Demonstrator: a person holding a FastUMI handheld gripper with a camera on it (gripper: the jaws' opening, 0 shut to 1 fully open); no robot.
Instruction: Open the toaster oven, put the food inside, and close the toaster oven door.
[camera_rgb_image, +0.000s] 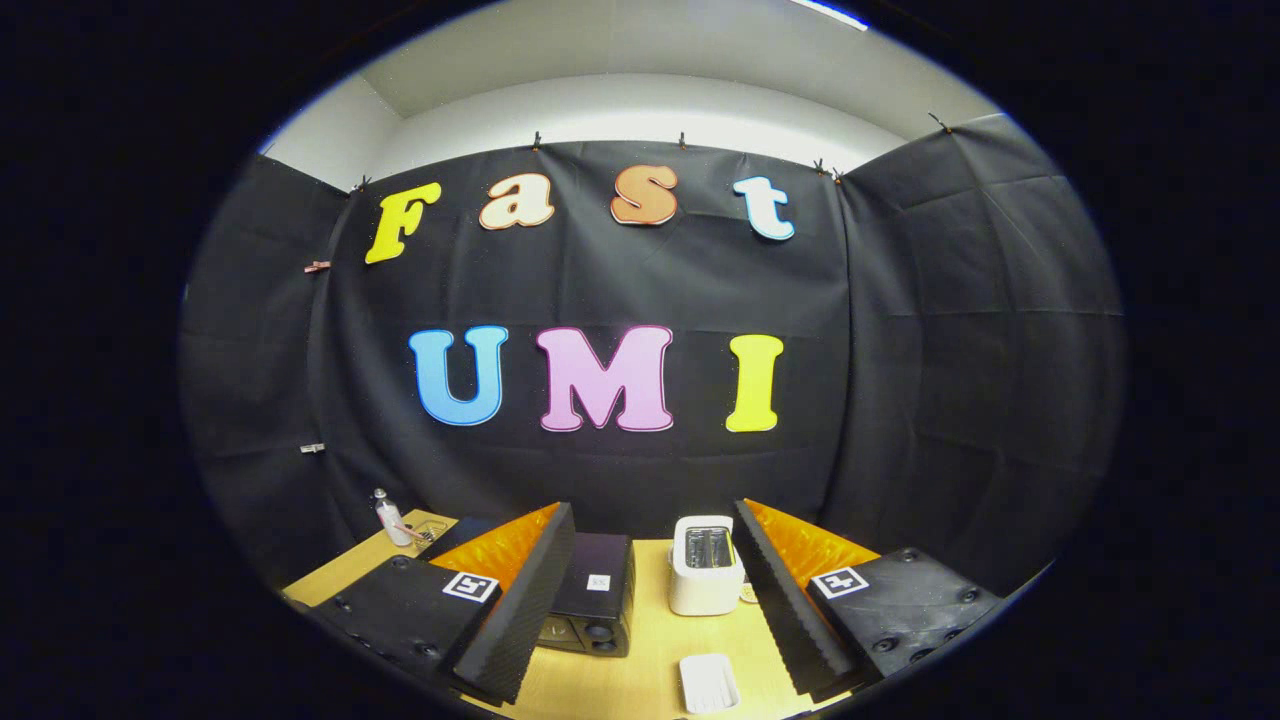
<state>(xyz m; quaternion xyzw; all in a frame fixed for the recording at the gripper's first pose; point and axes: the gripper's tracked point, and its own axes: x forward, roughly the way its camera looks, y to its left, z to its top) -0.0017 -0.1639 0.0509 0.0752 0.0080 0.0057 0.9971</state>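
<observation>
A black toaster oven (595, 592) stands on the wooden table (645, 650), just ahead of my left finger, which covers part of it. Two knobs show on its front lower edge, and its door looks closed from this high angle. A small white dish (708, 682) lies on the table between my fingers, nearer than the oven; I cannot tell what is in it. My gripper (650, 690) is open, held above the table, with nothing between its fingers.
A white slot toaster (706, 578) stands to the right of the oven, close to my right finger. A small clear bottle (390, 518) sits at the table's far left corner. Black cloth walls close off the back and both sides.
</observation>
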